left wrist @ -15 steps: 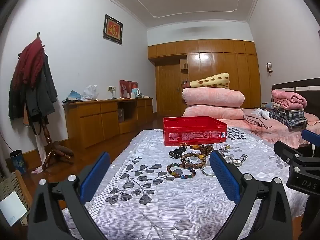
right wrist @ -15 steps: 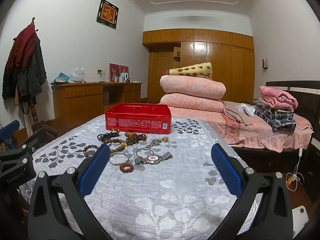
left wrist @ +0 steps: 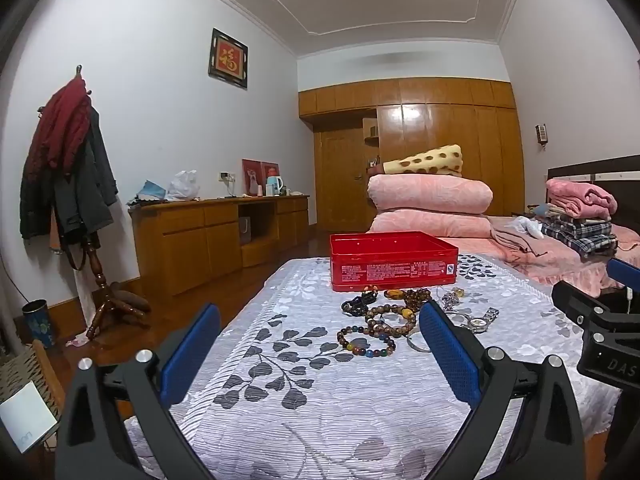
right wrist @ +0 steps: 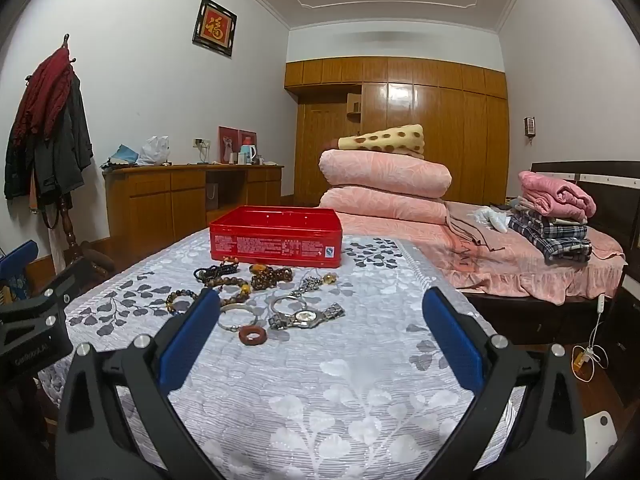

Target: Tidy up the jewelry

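An open red tin box stands on a table under a grey leaf-patterned cloth. In front of it lies a heap of jewelry: several bead bracelets, a silver watch, silver bangles and a reddish ring. My left gripper hovers open above the near cloth, with the beads just beyond its right finger. My right gripper is open too, the watch and ring lying ahead between its fingers. Neither holds anything.
A bed with folded pink quilts and stacked clothes lies right of the table. A wooden sideboard lines the left wall, and a coat stand is nearer on the left. A cable and plug lie on the floor at right.
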### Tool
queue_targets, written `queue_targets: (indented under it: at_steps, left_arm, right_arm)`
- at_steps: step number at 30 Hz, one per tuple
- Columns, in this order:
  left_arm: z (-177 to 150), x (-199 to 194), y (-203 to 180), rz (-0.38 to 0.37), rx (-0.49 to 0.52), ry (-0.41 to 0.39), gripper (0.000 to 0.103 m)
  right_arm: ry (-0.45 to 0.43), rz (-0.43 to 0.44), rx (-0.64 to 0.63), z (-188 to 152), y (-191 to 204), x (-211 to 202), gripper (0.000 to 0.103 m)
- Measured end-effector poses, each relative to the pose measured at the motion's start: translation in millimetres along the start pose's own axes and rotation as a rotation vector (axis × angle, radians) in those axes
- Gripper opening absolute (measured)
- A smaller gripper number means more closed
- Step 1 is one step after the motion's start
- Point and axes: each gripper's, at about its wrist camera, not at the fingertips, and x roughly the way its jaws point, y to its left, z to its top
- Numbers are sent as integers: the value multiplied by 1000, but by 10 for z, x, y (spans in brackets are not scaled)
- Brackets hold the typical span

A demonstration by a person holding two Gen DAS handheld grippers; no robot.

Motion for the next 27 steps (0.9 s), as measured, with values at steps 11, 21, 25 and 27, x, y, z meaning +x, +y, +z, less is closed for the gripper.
queue_targets:
  at_steps: [11, 21, 25, 27]
  left_arm:
    - [-4, 5, -10, 0, 2, 1, 97]
    - [-2, 6, -15, 1, 3, 1, 97]
    - [1, 8, -12, 1, 4, 1, 97]
    - [-1, 6, -15, 2, 3, 1, 97]
  right_arm:
    - [1, 0, 0, 5, 7, 6, 98]
    - [1, -1, 1, 6, 8, 6, 98]
    - [1, -1, 1, 5, 8, 7, 98]
    - [1, -1, 1, 4, 9, 8, 98]
